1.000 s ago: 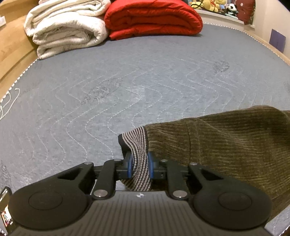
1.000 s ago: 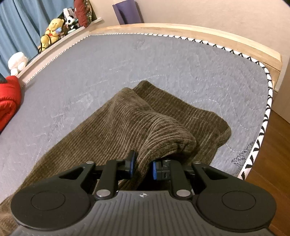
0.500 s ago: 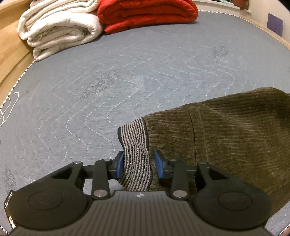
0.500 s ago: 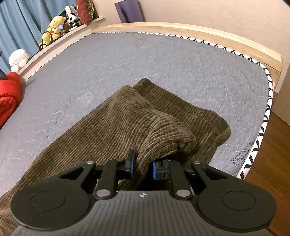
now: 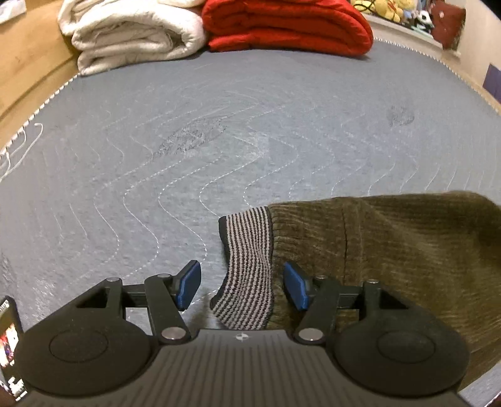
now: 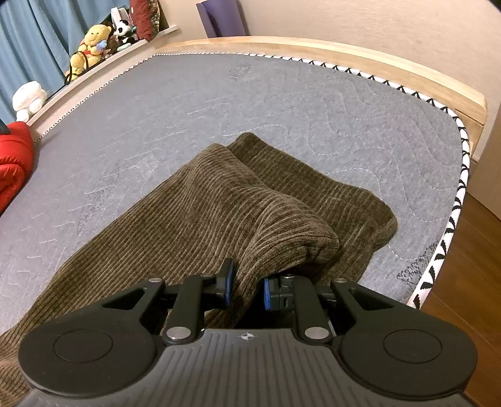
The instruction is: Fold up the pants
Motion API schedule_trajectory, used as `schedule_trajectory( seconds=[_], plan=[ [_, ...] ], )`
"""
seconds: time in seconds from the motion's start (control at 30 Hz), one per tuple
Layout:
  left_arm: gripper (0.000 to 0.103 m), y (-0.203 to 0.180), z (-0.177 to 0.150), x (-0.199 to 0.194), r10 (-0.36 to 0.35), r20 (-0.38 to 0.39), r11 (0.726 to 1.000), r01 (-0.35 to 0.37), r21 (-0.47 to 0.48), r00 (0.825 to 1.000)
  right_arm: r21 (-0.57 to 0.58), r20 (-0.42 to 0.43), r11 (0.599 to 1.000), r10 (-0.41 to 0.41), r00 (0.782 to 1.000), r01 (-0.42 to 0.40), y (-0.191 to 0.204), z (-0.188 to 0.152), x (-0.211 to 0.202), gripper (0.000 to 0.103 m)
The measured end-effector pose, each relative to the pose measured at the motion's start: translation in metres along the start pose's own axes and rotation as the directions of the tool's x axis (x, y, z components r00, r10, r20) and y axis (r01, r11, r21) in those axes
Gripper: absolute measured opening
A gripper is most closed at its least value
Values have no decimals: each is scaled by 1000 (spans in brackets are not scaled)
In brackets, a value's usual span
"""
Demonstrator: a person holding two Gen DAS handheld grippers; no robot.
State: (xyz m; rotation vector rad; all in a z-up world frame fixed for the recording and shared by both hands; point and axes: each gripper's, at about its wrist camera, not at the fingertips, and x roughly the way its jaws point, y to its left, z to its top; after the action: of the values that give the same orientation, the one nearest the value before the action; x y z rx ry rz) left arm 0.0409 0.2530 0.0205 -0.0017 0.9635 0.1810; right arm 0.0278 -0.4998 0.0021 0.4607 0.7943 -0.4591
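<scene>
Olive-brown corduroy pants (image 5: 391, 250) lie on the grey quilted mattress (image 5: 219, 141). Their striped black-and-grey waistband (image 5: 247, 263) lies between the jaws of my left gripper (image 5: 242, 288), which is open and does not touch it. In the right wrist view the pants (image 6: 203, 213) stretch across the bed, with a raised fold over a lower layer. My right gripper (image 6: 245, 286) is shut on a bunched fold of the pants near the mattress corner.
A folded white blanket (image 5: 131, 31) and a folded red duvet (image 5: 288, 25) lie at the far end of the bed. Stuffed toys (image 6: 90, 43) sit on a ledge. The mattress edge with black-and-white trim (image 6: 451, 219) and the wooden floor are close on the right.
My left gripper has opened and let go of the striped waistband, which now lies on the mattress. My right gripper stays shut on the pants fold, barely moved.
</scene>
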Motion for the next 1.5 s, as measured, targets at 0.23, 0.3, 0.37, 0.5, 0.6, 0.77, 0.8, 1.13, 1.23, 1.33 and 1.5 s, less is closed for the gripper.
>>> schedule_trajectory(
  seconds=[0.23, 0.3, 0.37, 0.5, 0.6, 0.77, 0.8, 1.13, 1.23, 1.33, 1.5],
  plan=[
    [64, 9, 5, -8, 13, 50, 996, -9, -88, 999, 4, -2, 1000, 0, 1000, 0, -1, 0, 1, 19],
    [64, 8, 4, -3, -27, 8, 997, 28, -75, 1000, 4, -1, 1000, -1, 1000, 1, -1, -1, 1, 19],
    [63, 0, -1, 8, -74, -59, 997, 71, -40, 996, 6, -3, 1000, -3, 1000, 3, -1, -1, 1, 19],
    [26, -9, -2, -1, -16, 21, 1000, 15, 18, 1000, 13, -3, 1000, -7, 1000, 7, -2, 0, 3, 19],
    [17, -9, 3, -20, -21, 101, 999, 23, -26, 995, 37, 32, 999, 3, 999, -4, -3, 6, -5, 11],
    [16, -9, 8, -64, -63, 228, 995, 80, -66, 972, 39, 268, 995, 82, 960, -96, 0, 30, -60, 7],
    [16, -7, 7, -71, -69, 230, 994, 85, -63, 971, 25, 348, 992, 106, 932, -122, 1, 35, -81, 7],
    [24, -28, -15, -27, -99, -81, 972, 114, 204, 992, -78, -92, 977, -203, 975, 196, -35, 0, 15, 10],
    [36, -29, -13, -50, -53, 20, 969, 47, 243, 998, -98, -40, 962, -259, 965, 254, -31, 7, 6, 20],
    [46, -31, -5, -71, -56, 167, 976, 18, 219, 984, -42, 5, 953, -301, 954, 301, -27, 12, -6, 25],
    [47, -67, -7, -81, -277, 178, 937, 225, 266, 944, 92, 214, 918, -396, 893, 386, -25, 21, -41, 35]
  ],
)
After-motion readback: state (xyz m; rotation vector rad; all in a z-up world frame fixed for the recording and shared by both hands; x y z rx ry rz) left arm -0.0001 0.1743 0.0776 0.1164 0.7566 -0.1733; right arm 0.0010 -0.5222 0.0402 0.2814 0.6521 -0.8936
